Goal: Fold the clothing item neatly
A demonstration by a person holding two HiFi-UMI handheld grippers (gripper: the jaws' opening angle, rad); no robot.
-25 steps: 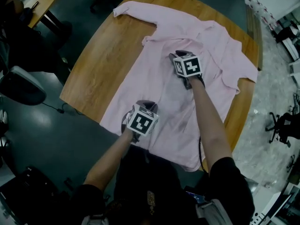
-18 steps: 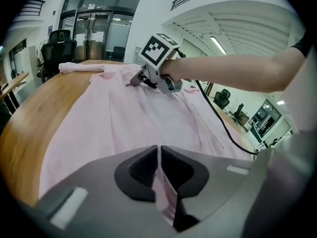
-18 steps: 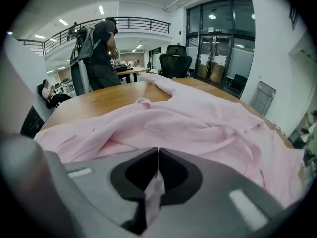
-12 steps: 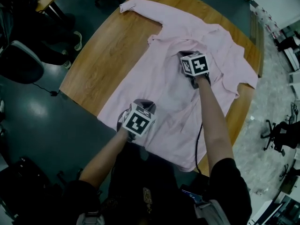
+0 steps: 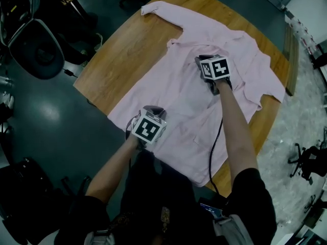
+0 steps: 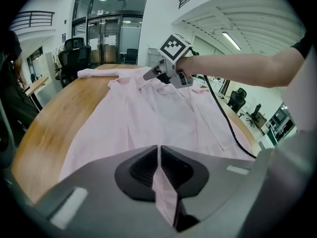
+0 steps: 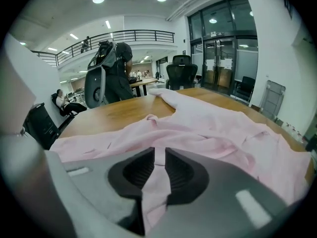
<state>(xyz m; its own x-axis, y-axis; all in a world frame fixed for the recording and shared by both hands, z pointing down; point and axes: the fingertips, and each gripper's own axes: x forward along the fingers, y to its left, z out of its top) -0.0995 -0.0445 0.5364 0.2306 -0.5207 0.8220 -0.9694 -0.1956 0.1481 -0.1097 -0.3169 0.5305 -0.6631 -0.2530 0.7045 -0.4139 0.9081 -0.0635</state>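
Left gripper [image 6: 158,152] clamps the pink shirt's [image 5: 176,88] near hem, right gripper [image 7: 158,157], jaws just eased a touch wider, pinches mid-chest cloth: twin holds, likely, for folding one side over.

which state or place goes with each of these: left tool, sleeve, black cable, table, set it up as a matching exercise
Things:
1 left tool
2 sleeve
3 black cable
4 table

States:
a bare wood at its left side
b shut on the near hem of the shirt
c beside the right forearm
d stretched toward the far corner

Pairs: 1-b, 2-d, 3-c, 4-a
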